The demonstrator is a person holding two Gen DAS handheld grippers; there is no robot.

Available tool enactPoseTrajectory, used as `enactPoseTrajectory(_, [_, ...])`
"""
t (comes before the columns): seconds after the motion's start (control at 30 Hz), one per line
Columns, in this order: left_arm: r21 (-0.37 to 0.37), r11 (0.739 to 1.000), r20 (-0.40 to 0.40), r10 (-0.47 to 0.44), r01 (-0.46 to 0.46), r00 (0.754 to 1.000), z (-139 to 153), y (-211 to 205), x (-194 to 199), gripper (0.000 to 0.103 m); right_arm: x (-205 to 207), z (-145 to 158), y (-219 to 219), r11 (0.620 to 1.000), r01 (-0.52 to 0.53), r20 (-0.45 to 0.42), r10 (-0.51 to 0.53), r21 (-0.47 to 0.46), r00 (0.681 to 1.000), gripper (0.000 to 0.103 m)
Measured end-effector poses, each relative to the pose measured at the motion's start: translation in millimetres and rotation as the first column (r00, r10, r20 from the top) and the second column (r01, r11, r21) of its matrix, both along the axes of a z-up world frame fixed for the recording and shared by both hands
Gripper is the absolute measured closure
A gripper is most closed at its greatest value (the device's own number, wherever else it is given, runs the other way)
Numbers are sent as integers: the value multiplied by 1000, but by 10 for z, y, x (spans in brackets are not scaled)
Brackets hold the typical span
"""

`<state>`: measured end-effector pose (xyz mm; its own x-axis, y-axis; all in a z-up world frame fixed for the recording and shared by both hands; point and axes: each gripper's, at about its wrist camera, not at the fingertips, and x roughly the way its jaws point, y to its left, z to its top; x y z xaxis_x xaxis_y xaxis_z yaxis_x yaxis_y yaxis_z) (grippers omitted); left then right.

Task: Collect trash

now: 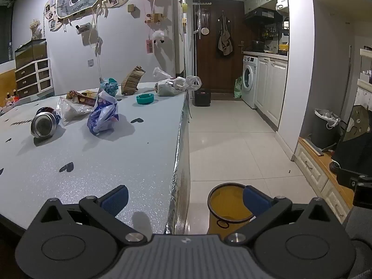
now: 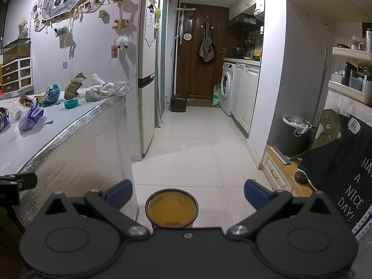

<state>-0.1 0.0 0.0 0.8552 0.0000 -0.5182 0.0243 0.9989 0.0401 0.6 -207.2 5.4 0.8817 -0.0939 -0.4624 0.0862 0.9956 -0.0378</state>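
Left wrist view. The left gripper (image 1: 186, 200) hangs above the near corner of the pale glittery table with dark heart marks (image 1: 104, 162), blue-padded jaws spread wide, nothing between them. Trash lies well ahead, clustered mid-table: a crushed silver drink can lying on its side (image 1: 44, 124), a clear crumpled plastic bag (image 1: 72, 111) just beside it, and a blue-and-white crumpled plastic wrapper (image 1: 103, 115) standing nearest the table's centre. Behind them sit a brown printed snack box (image 1: 81, 96), a teal round lid (image 1: 145, 98), a brown cardboard scrap standing on end (image 1: 132, 80) and a grey lumpy bundle with a knotted clear bag (image 1: 173, 86) at the far edge. My guess is the litter was scattered deliberately to be fetched piece by piece. The yellow-lined round bin with a dark rim (image 1: 226, 207) stands on the tiled floor just beside the table's foil-wrapped side, handy for dropping things off the edge. Its right rim is hidden behind a jaw pad and its base is cut off by the gripper body.

Right wrist view. The right gripper (image 2: 188, 194) hovers over that bin, jaws likewise spread and empty. The can is cut off at the frame's left edge. What the snack box contains, and whether the bin holds anything, I cannot make out. A second, grey bag-lined bin (image 2: 296, 137) stands by the far wall.
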Motion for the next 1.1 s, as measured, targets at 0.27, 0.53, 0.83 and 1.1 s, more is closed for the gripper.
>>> enactPoseTrajectory(0.27, [-1,1000,0,-2,2,1000,18,16,-19,0,2,-1,4,1000,0,-4,0,1,1000,0])
enactPoseTrajectory(0.53, [3,1000,-4,0,0,1000,0,-1,1,0,1,-2,7,1000,0,-4,0,0,1000,0])
enactPoseTrajectory(0.83, [4,1000,-5,0,0,1000,0,-1,1,0,-1,-2,7,1000,0,-4,0,0,1000,0])
enactPoseTrajectory(1.1, [4,1000,-4,0,0,1000,0,-1,1,0,-3,-3,6,1000,0,-5,0,0,1000,0])
